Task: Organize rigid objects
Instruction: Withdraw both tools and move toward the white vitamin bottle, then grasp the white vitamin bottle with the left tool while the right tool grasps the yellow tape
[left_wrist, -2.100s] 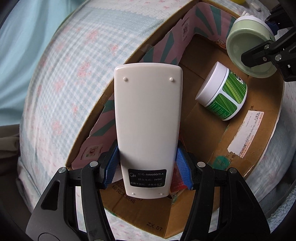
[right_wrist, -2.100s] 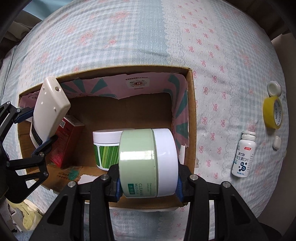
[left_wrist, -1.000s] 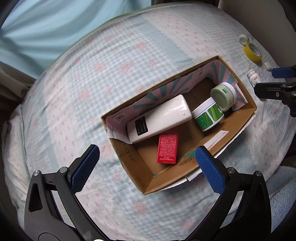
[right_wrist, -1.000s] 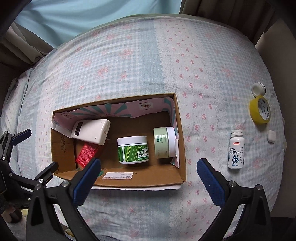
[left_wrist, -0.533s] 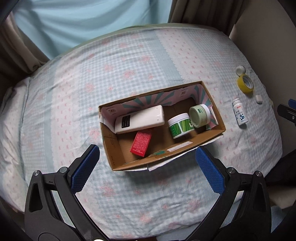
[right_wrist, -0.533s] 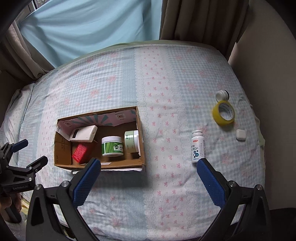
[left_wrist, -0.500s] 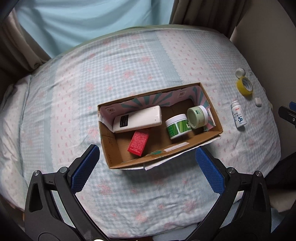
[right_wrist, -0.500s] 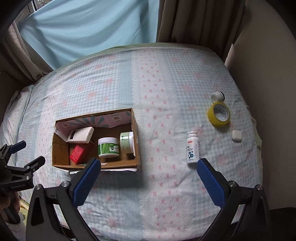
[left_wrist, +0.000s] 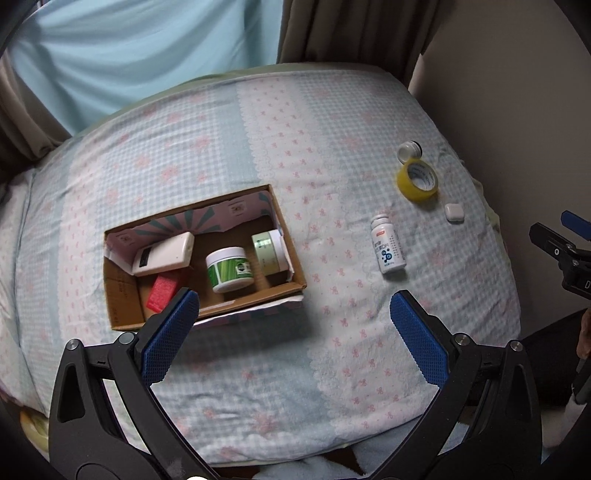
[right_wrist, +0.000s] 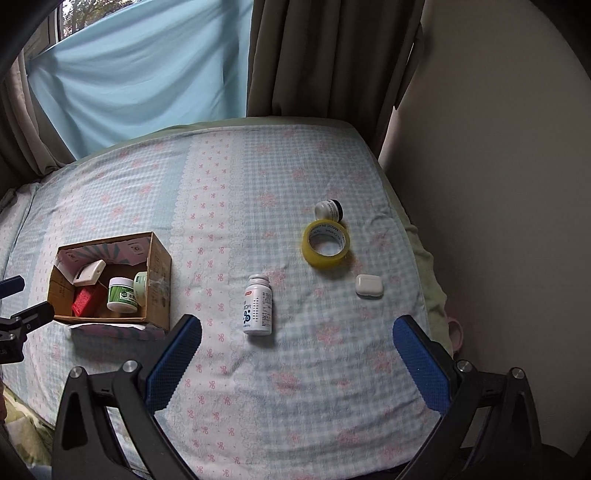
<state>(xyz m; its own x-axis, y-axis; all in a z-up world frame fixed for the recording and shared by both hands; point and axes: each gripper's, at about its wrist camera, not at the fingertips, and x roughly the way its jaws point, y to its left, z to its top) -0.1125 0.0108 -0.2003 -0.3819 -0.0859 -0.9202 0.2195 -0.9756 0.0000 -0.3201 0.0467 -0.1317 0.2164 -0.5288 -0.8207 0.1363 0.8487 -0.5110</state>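
A cardboard box (left_wrist: 297, 275) (right_wrist: 160, 266) sits on the bed. It holds a white remote (left_wrist: 164, 254), a red box (left_wrist: 161, 292), a green-striped jar (left_wrist: 229, 268) and a pale green jar (left_wrist: 269, 252). A white pill bottle (left_wrist: 387, 249) (right_wrist: 258, 304), a yellow tape roll (left_wrist: 417, 182) (right_wrist: 325, 243), a small white case (left_wrist: 453, 213) (right_wrist: 368, 285) and a small jar (left_wrist: 409, 150) (right_wrist: 328, 210) lie on the cover to the right. My left gripper (left_wrist: 293, 334) is open and empty, high above the bed. My right gripper (right_wrist: 297, 363) is open and empty, near the pill bottle.
The bed has a blue checked cover (right_wrist: 229, 206) with pink bows. Curtains (right_wrist: 314, 59) hang behind it and a beige wall (right_wrist: 498, 184) stands close on the right. The bed's front edge is just below both grippers.
Both grippers have let go of the remote and the pale green jar into the box, opened, and pulled up and back. Both views have since shifted right toward the loose objects.
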